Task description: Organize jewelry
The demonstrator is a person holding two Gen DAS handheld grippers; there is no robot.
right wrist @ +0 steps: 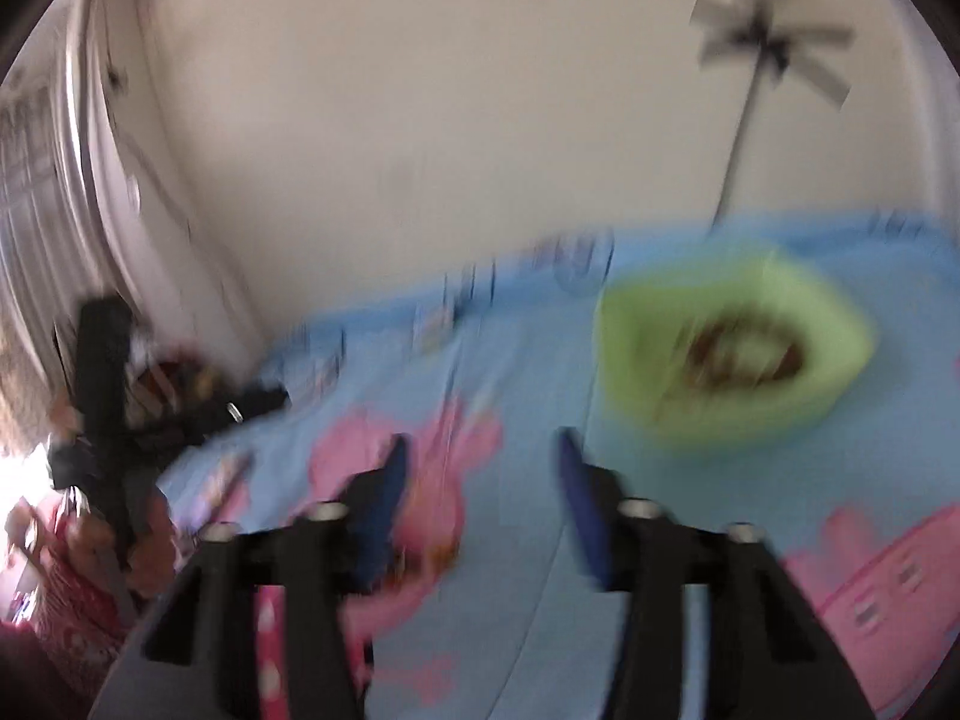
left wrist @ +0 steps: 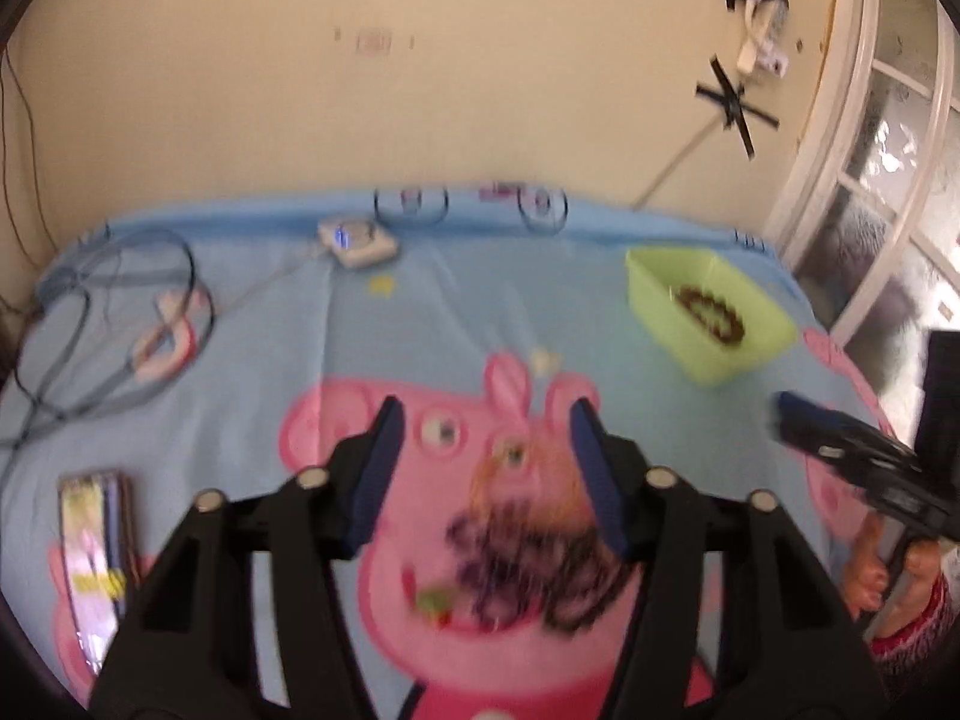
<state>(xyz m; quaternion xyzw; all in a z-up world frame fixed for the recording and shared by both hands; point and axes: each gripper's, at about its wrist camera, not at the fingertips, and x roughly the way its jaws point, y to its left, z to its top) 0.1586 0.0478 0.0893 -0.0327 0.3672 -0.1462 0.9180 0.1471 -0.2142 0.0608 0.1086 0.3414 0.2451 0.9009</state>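
A tangle of dark purple bead necklaces (left wrist: pixel 534 570) with some orange strands lies on the pink pig print of the blue cloth (left wrist: pixel 420 312). My left gripper (left wrist: pixel 486 438) is open and empty, its tips just above and beyond the tangle. A green box (left wrist: pixel 708 312) at the far right holds a brown bead bracelet (left wrist: pixel 711 312). My right gripper (right wrist: pixel 480 462) is open and empty over the cloth, short of the green box (right wrist: pixel 732 348); it also shows in the left wrist view (left wrist: pixel 840 444). The right wrist view is blurred.
A white device (left wrist: pixel 357 240) with a cable sits at the back edge. Loops of blue cable (left wrist: pixel 108 324) lie at the left. A flat printed packet (left wrist: pixel 93 558) lies at the near left. A beige wall stands behind; a window is at the right.
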